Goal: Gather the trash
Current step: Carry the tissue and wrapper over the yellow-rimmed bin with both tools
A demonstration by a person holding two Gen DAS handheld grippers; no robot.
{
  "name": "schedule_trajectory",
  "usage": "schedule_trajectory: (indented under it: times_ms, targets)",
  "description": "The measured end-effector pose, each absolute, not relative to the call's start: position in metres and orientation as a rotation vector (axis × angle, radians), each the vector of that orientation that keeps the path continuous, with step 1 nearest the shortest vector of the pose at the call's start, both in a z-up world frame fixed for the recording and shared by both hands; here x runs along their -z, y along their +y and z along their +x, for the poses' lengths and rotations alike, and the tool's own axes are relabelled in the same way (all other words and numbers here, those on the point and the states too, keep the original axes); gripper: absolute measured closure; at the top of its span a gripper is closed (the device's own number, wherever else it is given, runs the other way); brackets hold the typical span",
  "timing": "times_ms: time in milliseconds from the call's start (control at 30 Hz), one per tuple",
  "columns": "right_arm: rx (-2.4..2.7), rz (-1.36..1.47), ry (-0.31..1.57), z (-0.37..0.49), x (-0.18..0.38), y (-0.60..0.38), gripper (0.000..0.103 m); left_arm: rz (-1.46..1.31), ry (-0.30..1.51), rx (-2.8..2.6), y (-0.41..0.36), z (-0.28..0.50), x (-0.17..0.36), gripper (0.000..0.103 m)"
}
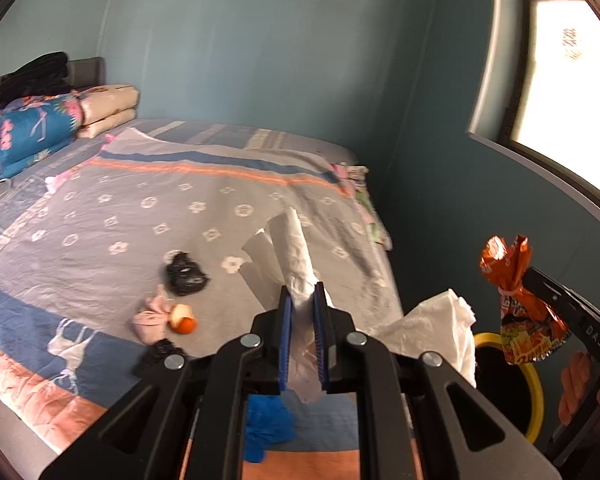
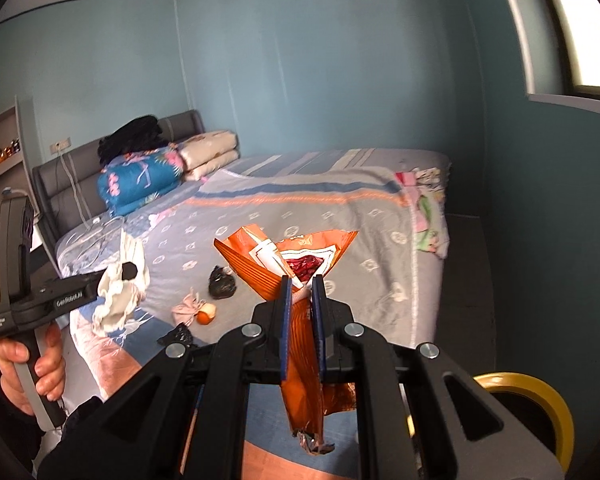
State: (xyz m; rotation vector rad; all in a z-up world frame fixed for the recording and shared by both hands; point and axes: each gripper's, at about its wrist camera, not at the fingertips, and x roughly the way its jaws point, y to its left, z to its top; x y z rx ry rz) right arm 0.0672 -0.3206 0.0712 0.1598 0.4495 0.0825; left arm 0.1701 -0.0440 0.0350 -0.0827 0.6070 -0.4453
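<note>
Nearest us, our right gripper [image 2: 302,288] pinches a crinkled orange snack bag [image 2: 300,264], our left gripper [image 1: 302,296] clamping what seems white crumpled paper [image 1: 296,248].

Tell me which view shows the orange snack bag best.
The left wrist view: there the orange snack bag hangs whole in the right gripper, with its printed side showing. In the right wrist view the bag fills the jaws, so they hide its middle and only the flared top and crumpled bottom show.
</note>
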Motion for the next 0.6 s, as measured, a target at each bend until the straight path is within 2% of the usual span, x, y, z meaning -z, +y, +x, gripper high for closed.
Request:
schedule_trajectory:
  times_ms: [600]
  targets:
    - [0.112,0.234,0.388,-0.008,-0.072,-0.411,0.093,0.025,0.623,0.695,-0.164,0.135,-0.023,0.093]
